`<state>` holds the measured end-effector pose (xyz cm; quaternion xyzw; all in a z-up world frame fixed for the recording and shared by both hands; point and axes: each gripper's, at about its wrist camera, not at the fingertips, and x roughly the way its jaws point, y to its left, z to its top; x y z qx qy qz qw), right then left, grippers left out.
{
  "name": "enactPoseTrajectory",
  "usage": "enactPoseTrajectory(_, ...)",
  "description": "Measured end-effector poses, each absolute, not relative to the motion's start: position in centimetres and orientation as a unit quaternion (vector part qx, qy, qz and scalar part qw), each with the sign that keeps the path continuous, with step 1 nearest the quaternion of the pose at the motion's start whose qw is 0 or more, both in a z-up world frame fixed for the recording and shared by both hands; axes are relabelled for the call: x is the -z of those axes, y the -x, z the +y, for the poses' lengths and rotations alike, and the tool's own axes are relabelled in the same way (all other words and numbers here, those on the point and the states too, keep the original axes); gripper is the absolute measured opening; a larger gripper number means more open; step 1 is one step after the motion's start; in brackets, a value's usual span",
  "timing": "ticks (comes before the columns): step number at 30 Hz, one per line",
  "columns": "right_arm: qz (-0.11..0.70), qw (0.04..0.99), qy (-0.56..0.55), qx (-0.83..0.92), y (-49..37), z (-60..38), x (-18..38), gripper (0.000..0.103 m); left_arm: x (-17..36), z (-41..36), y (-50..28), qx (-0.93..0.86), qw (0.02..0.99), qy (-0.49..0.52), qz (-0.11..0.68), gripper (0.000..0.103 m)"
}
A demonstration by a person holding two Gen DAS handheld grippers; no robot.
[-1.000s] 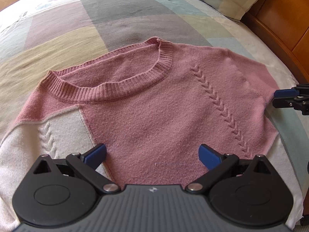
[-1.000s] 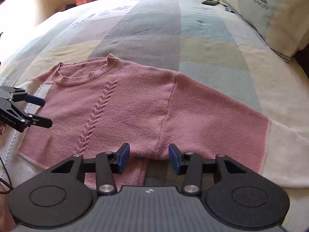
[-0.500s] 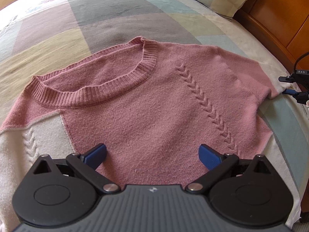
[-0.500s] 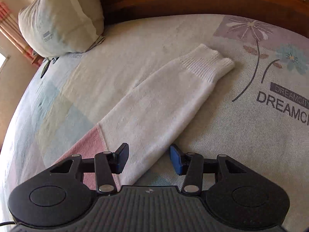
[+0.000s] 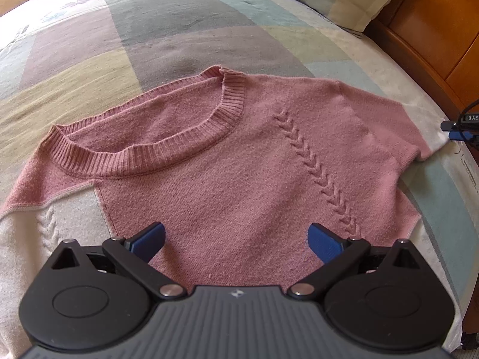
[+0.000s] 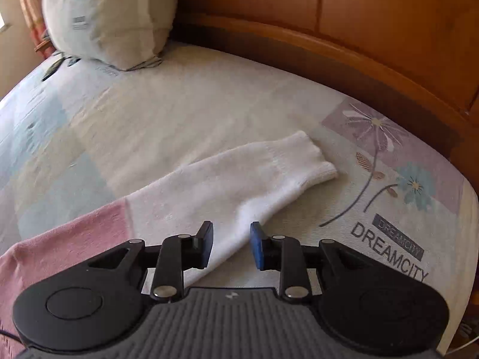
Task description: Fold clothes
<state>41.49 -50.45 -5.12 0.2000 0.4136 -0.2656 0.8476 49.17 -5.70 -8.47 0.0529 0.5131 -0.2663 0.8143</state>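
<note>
Pink and cream knit, the sweater [image 5: 239, 161] lies face up and spread flat on the bed [image 5: 167, 30], its body unfolded. Its cream sleeve [image 6: 239, 179] stretches straight out toward the headboard [image 6: 359, 45], cuff [image 6: 317, 161] near the printed flower. The left gripper [image 5: 236, 239] hovers wide apart over the hem, holding nothing. The right gripper [image 6: 232, 245] stands narrowly parted over the sleeve, also empty. Judging by this, a sleeve fold is at hand: pinch the sleeve and carry it across the body.
</note>
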Motion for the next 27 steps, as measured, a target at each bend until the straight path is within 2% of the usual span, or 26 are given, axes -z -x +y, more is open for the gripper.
enactPoseTrajectory(1, 0.415, 0.864, -0.183, 0.220, -42.0, -48.5, 4.6, 0.048, 8.5, -5.8, -49.2, 0.266, 0.815, -0.053, 0.512, 0.101)
enactPoseTrajectory(6, 0.437, 0.895, -0.074, 0.041, -46.5, -39.0, 5.2, 0.047, 8.5, -6.1, -49.2, 0.266, 0.817, -0.052, 0.509, 0.101)
enactPoseTrajectory(10, 0.472, 0.880, 0.048, 0.010, -46.7, -36.0, 8.2, 0.046, 8.7, -5.8, -49.3, 0.267, 0.819, -0.059, 0.505, 0.101)
enactPoseTrajectory(14, 0.481, 0.876, -0.020, 0.025, -45.0, -40.3, 7.4, 0.061, 9.0, -5.3, -49.5, 0.266, 0.821, -0.066, 0.500, 0.101)
enactPoseTrajectory(19, 0.462, 0.880, -0.082, 0.076, -45.5, -43.4, 5.4, 0.061, 8.9, -5.3, -49.5, 0.259, 0.824, -0.055, 0.501, 0.101)
enactPoseTrajectory(22, 0.458, 0.874, -0.093, 0.134, -46.7, -45.3, 6.3, 0.067, 9.1, -5.6, -49.5, 0.263, 0.821, -0.069, 0.501, 0.101)
enactPoseTrajectory(27, 0.449, 0.875, -0.054, 0.173, -47.5, -49.2, 9.1, 0.069, 8.9, -5.2, -49.4, 0.276, 0.816, -0.077, 0.501, 0.101)
